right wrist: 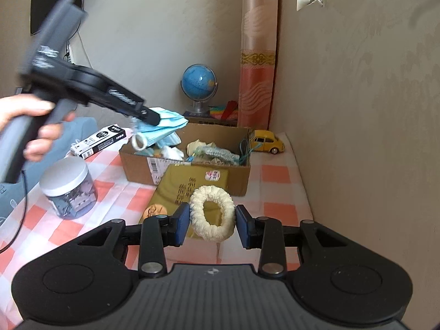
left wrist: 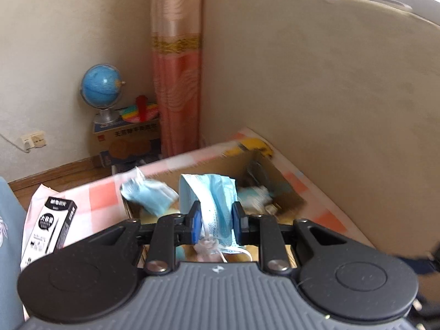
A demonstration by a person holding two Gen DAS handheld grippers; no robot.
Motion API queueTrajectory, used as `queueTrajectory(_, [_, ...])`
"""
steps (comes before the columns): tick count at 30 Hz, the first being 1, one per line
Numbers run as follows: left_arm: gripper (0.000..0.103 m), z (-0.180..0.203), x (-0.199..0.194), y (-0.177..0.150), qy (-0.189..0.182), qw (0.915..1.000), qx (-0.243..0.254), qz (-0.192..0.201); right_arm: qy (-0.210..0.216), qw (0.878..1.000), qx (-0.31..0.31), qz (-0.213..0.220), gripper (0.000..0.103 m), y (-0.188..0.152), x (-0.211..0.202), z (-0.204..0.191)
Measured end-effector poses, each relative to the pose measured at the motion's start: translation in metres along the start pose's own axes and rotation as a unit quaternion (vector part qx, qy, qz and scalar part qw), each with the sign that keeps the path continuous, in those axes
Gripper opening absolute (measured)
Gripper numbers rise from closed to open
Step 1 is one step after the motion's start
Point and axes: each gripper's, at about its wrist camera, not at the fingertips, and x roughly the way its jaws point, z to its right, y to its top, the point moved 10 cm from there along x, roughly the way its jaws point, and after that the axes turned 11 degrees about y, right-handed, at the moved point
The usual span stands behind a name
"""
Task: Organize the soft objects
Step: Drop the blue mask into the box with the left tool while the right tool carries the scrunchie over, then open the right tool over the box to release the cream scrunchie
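Note:
My left gripper (left wrist: pixel 216 217) is shut on a bunch of light blue face masks (left wrist: pixel 213 192) with white ear loops hanging below. In the right wrist view a hand holds that left gripper (right wrist: pixel 154 117) above the left end of an open cardboard box (right wrist: pixel 192 172), and the face masks (right wrist: pixel 165 128) dangle over it. The box holds more masks, cloth pieces and a knitted item. My right gripper (right wrist: pixel 213 224) is shut on a cream fluffy scrunchie (right wrist: pixel 211 192), lifted in front of the box. Another blue mask (left wrist: pixel 150 192) lies blurred at the box's left rim.
A pink-and-white checked cloth (right wrist: pixel 275 173) covers the surface, with a beige wall close on the right. A yellow toy car (right wrist: pixel 268 140) stands behind the box. A white-lidded jar (right wrist: pixel 67 187), a black-and-white carton (right wrist: pixel 100 139) and a gold packet (right wrist: pixel 189 181) lie nearby. A globe (right wrist: pixel 198 82) stands beyond.

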Motion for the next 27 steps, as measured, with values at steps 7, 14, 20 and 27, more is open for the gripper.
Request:
queueTrajectory(7, [0.080, -0.017, 0.024, 0.000, 0.040, 0.9985, -0.037, -0.004, -0.002, 1.000, -0.005, 0.000, 0.041, 0.006, 0.007, 0.000])
queueTrajectory(14, [0.100, -0.025, -0.027, -0.009, 0.052, 0.9972, -0.031, 0.045, 0.001, 1.000, -0.019, 0.001, 0.041, 0.016, 0.013, -0.004])
queueTrajectory(20, [0.102, -0.015, -0.073, -0.040, 0.070, 0.9953, 0.011, 0.065, 0.015, 0.999, -0.027, 0.007, 0.041, 0.040, 0.027, -0.007])
queueTrajectory(27, [0.103, -0.012, -0.104, -0.080, 0.096, 0.9937, -0.002, 0.058, 0.017, 0.999, -0.035, 0.002, 0.041, 0.086, 0.073, 0.006])
